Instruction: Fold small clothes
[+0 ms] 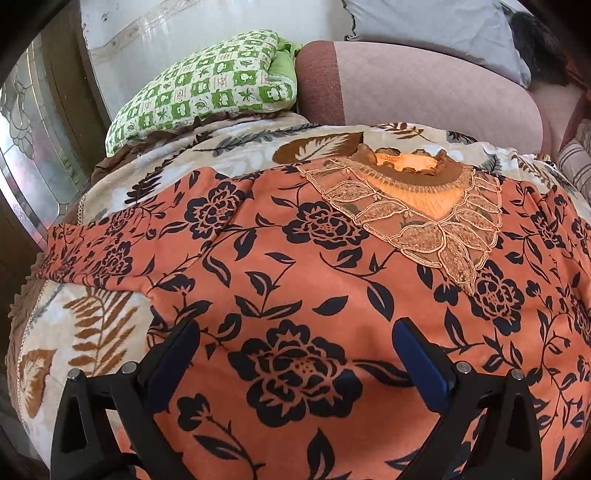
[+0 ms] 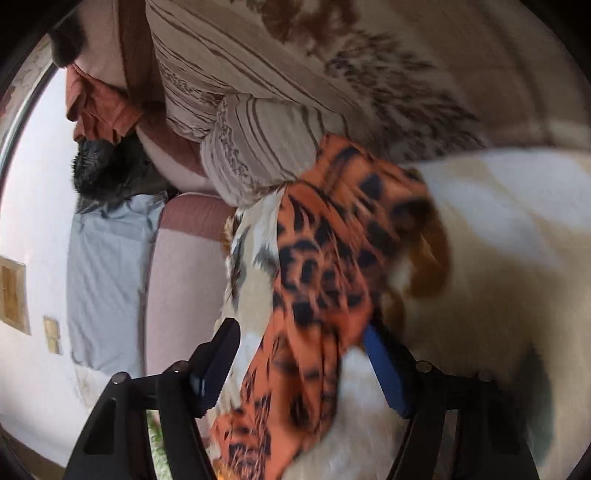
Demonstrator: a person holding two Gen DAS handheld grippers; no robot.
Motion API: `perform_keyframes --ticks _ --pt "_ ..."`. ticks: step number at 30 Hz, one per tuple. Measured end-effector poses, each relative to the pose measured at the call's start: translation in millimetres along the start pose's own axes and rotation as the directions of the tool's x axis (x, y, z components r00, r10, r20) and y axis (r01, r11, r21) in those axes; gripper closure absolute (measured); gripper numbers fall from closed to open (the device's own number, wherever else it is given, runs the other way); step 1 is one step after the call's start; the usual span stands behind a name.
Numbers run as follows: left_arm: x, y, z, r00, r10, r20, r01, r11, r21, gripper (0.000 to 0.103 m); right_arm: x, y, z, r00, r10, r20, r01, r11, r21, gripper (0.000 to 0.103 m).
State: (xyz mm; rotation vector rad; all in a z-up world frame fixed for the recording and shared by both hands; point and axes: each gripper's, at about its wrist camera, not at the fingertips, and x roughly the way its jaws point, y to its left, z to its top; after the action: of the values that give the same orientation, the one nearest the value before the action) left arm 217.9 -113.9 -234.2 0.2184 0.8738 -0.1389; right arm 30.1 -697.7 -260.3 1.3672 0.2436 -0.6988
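**Now both hand-held grippers are hovering over the orange top**

Spread flat on the cream leaf-patterned fleece blanket (image 1: 110, 325) is lying the orange blouse with black flower print and a lace-trimmed neckline (image 1: 303, 258), its collar pointing away from the left hand-held gripper (image 1: 295, 354). That gripper's blue-padded jaws are standing wide apart above the lower part of the blouse, with nothing between the pads but the cloth beneath; whether they are touching it cannot be told. One sleeve is stretching out to the left edge of the blanket.

In the right wrist view, the right hand-held gripper (image 2: 299, 365) is also gaping open, and a blurred strip of the same orange cloth, probably the other sleeve, is running between its jaws. It is lying close to the blue pad on the right, but the pads are not pressing on it.

Beyond the blouse, a green-and-white checked cushion (image 1: 207, 88) is resting beside a pinkish-brown padded sofa arm (image 1: 406, 85), with a pale grey pillow (image 1: 443, 29) behind. A beige striped cushion (image 2: 258, 147) is sitting near the sleeve's far end.

Motion blur is smearing the right view, so the sleeve's outline and the dark furry object (image 2: 107, 173) past the striped cushion are hard to make out. The blouse's hem is cut off below the left gripper.
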Motion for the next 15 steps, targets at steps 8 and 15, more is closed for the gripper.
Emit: perform_keyframes --ticks 8,15 --pt "12 2 4 1.000 0.006 -0.015 -0.006 1.000 -0.002 0.000 8 21 8 0.993 -0.073 0.089 0.077 0.996 -0.048 0.092" --pt "-2 36 14 0.999 0.026 0.033 -0.022 0.993 -0.112 0.000 -39 127 -50 0.991 0.128 0.026 -0.111 0.930 -0.352 0.093"
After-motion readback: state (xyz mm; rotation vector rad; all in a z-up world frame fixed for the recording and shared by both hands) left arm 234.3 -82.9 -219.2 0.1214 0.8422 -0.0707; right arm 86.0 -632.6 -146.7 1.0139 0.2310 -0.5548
